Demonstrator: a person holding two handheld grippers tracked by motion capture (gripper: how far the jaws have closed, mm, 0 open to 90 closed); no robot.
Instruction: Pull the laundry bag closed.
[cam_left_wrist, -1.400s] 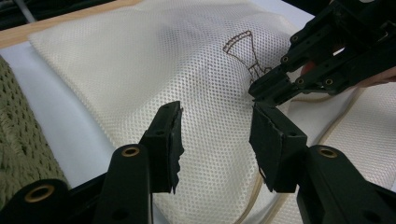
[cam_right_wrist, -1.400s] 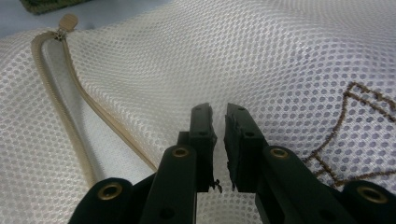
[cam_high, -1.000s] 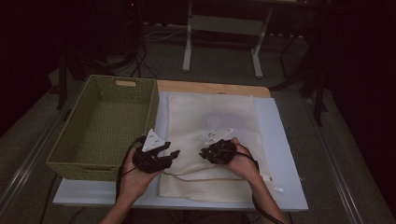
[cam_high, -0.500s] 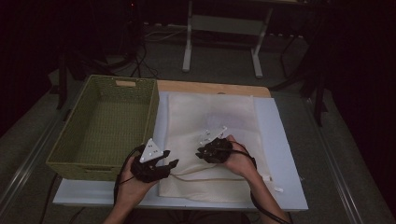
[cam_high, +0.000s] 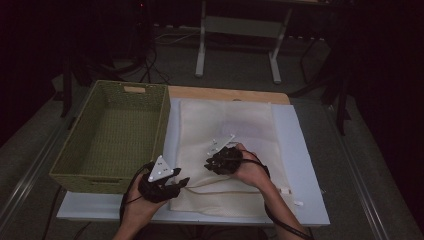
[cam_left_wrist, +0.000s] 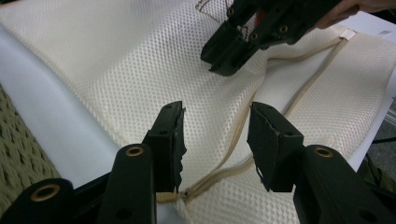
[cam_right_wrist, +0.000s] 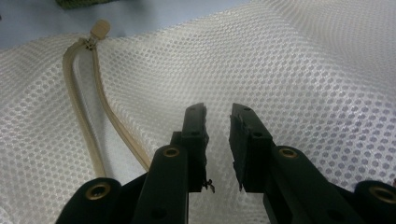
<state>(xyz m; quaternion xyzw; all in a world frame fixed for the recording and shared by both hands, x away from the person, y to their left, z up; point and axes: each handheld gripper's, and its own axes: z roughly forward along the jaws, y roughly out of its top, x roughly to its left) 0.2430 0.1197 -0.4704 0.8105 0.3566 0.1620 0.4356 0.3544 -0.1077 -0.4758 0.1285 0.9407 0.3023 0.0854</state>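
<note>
A cream mesh laundry bag (cam_high: 227, 150) lies flat on the white table top (cam_high: 300, 165), spread lengthwise just right of the woven green basket (cam_high: 112, 135), which stands at the table's left end. Its tan zipper (cam_left_wrist: 243, 135) runs open along the near end, the two tapes parting in a loop, with the zipper pull (cam_right_wrist: 99, 29) at the bag's near-left corner.

The left gripper (cam_high: 172, 184) sits at that corner, its jaws spread wide over the zipper's end and holding nothing; in the left gripper view the zipper tape passes between them. The right gripper (cam_high: 212, 162) hovers low over the mesh a little farther in, its jaws parted by a narrow gap with only netting beneath, gripping nothing.

Compared with a second ago, the left gripper has slid down and toward the near edge of the table, from beside the basket's front corner to the bag's corner. The right one has hardly shifted. The bag and basket lie as they did.

A strip of bare wood (cam_high: 227, 93) shows at the table's far edge. Beyond it the room is dim: grey floor, a white metal stand (cam_high: 240, 45) and dark cables.
</note>
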